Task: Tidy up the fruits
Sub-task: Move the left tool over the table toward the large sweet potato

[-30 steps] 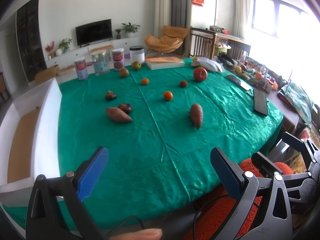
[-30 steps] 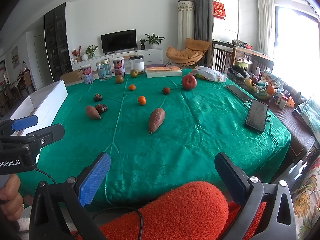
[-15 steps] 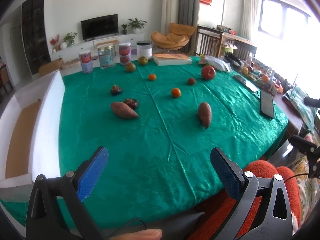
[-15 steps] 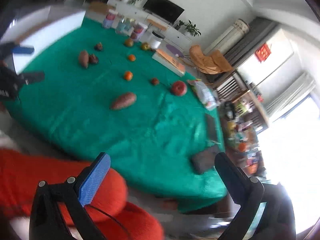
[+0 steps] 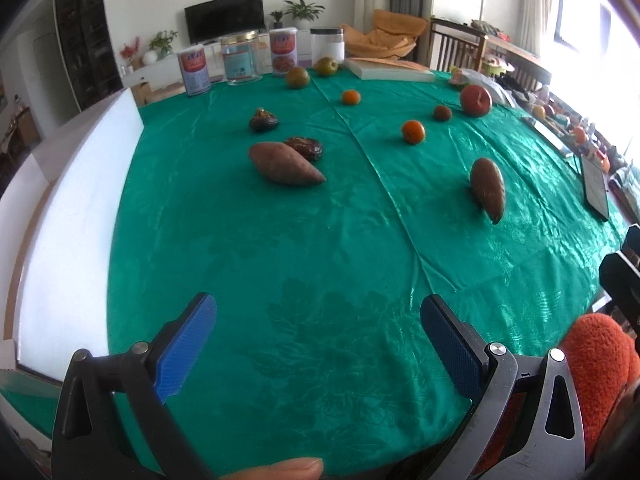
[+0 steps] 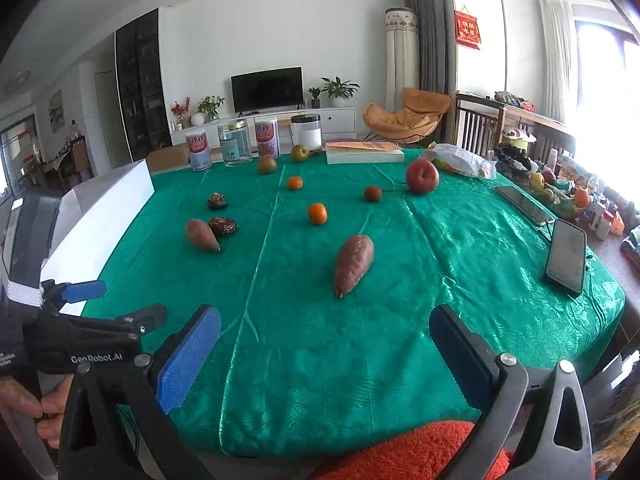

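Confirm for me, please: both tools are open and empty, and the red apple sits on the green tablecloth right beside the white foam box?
Not quite. The red apple is far from the white foam box; it sits at the opposite side, beside the plastic bag, as the right wrist view shows. The left tool and right tool are indeed open and empty.

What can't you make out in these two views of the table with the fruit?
- White box, left wrist view: its inside is cut off by the left edge.
- Tin labels, right wrist view: print too small to read.
- Right edge of the table: small items washed out by window glare.
- Dark fruit: partly hidden behind the sweet potato.
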